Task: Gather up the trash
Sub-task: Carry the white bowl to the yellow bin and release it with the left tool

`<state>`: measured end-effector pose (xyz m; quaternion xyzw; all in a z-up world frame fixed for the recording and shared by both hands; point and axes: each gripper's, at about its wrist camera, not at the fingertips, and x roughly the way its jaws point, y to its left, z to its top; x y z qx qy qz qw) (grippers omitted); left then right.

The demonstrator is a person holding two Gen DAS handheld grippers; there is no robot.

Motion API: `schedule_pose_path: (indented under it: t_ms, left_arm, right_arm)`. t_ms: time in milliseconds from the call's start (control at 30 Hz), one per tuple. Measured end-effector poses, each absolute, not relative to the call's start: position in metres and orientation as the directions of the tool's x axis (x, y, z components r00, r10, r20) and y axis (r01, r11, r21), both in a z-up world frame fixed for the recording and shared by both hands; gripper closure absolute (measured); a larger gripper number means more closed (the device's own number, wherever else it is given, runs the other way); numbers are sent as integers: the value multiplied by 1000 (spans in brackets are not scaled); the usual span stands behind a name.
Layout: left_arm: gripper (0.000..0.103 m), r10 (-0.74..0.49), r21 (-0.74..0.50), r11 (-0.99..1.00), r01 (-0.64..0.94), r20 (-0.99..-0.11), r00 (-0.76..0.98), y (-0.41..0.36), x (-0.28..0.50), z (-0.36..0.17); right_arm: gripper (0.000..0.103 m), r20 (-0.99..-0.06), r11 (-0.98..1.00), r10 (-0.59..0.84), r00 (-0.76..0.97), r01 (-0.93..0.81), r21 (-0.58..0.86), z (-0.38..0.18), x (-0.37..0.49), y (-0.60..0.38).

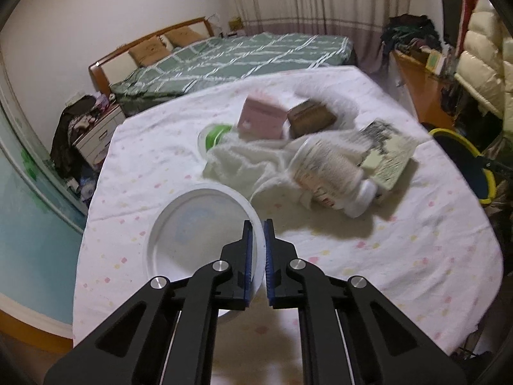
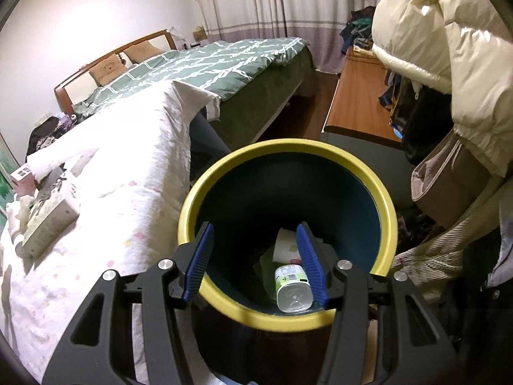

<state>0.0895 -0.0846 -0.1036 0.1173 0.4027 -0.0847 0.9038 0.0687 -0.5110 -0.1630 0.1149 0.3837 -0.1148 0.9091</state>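
Jaws: left gripper clamped on white bowl rim; right gripper agape, empty, directly above yellow-rimmed bin

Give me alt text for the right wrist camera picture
The right hand-held gripper, jaws open and empty, hangs over a yellow-rimmed trash bin holding a small white bottle and crumpled paper. A white sheet-covered surface lies left.

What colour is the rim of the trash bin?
Yellow, on a dark blue bin; clearest in the right wrist view.
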Motion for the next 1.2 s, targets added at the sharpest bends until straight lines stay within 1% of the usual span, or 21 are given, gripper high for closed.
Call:
schedule_pose_path:
  t_ms: [233, 333, 533, 733, 933, 1033, 1133, 1200]
  left_arm:
    - [95, -202, 99, 921, 376, -704, 681, -119, 70, -66]
    - [95, -251, 99, 896, 434, -692, 677, -143, 68, -59]
    - [95, -372, 94, 805, 586, -690, 621, -215, 74, -54]
    - [95, -478, 79, 687, 722, -700, 531, -307, 92, -55]
    - [95, -529, 93, 587, 804, -708, 468, -396, 106, -64]
    - [95, -546, 67, 550, 832, -726, 419, -435, 115, -70]
    - [95, -550, 44, 527, 848, -743, 381, -467, 123, -80]
    - [95, -537, 54, 519, 853, -756, 375, -487, 129, -89]
  right_arm:
    - [51, -699, 948, -124, 705, 292, 126, -147, 48, -510]
    - [48, -687, 947, -126, 716, 294, 133, -141, 39, -512]
    - [48, -675, 938, -149, 722, 319, 135, -136, 21, -524]
    - [48, -675, 921, -195, 712, 369, 123, -134, -1, -546]
    - [47, -680, 907, -227, 697, 406, 114, -133, -19, -563]
    - [47, -677, 902, -238, 697, 417, 112, -131, -25, -568]
    - [47, -674, 900, -247, 696, 423, 108, -130, -28, -573]
    - [47, -675, 899, -248, 695, 425, 107, -130, -30, -575]
